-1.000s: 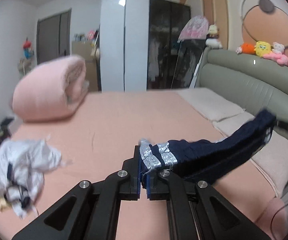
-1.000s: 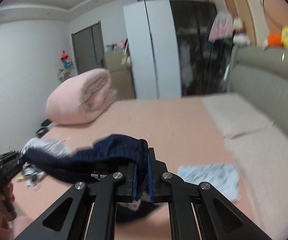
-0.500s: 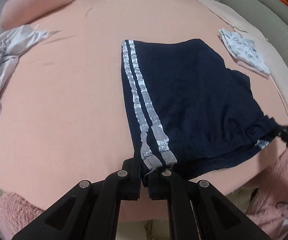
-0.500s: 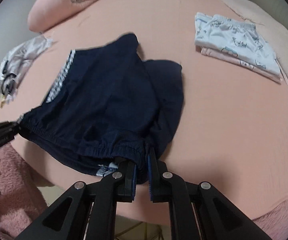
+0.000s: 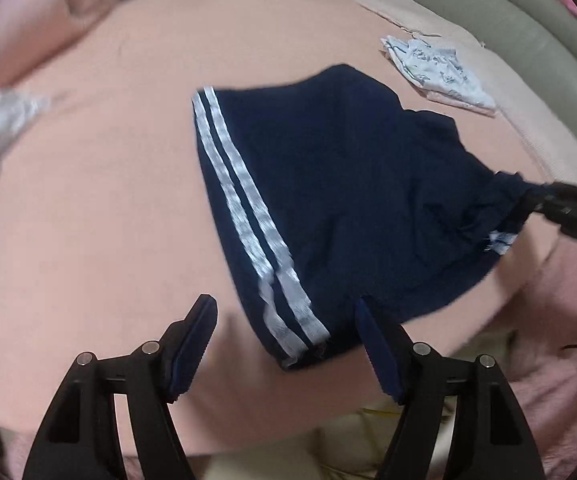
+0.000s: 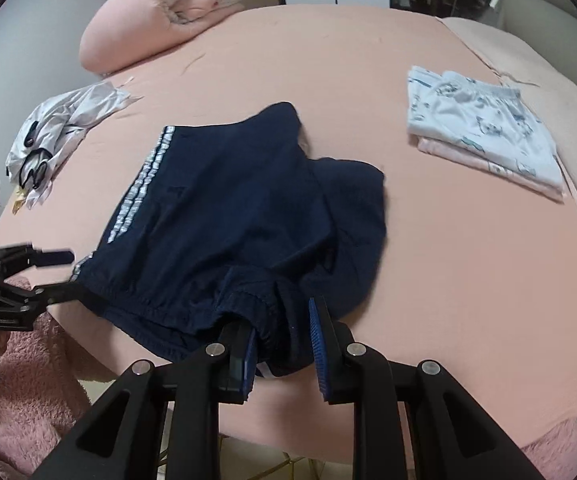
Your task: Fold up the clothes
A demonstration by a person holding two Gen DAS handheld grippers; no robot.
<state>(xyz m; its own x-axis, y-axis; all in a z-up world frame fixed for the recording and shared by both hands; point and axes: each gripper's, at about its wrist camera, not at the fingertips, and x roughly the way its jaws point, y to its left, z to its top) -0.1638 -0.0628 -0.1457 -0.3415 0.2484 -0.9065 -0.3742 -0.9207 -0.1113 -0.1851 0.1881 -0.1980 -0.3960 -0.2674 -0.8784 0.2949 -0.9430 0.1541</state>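
Observation:
Navy shorts [image 5: 328, 200] with two white side stripes lie spread on the pink bed [image 5: 88, 220], waistband at the near edge. They also show in the right wrist view [image 6: 228, 216]. My left gripper [image 5: 284, 320] is open, its jaws either side of the striped waistband corner. It also shows at the left of the right wrist view [image 6: 60, 276]. My right gripper [image 6: 284, 320] is open around the other waistband corner, with the fabric between the jaws. It shows at the right edge of the left wrist view [image 5: 528, 204].
A folded stack of light printed clothes [image 6: 484, 132] lies at the right of the bed. A crumpled white garment [image 6: 60, 128] lies at the left. A rolled pink duvet [image 6: 160, 12] sits at the far side. Pink fluffy fabric [image 6: 28, 384] is below the bed edge.
Both grippers swung the shorts down from the air and laid them flat on the bed. Both jaws, shut on the waistband half a second ago, have opened and let it go.

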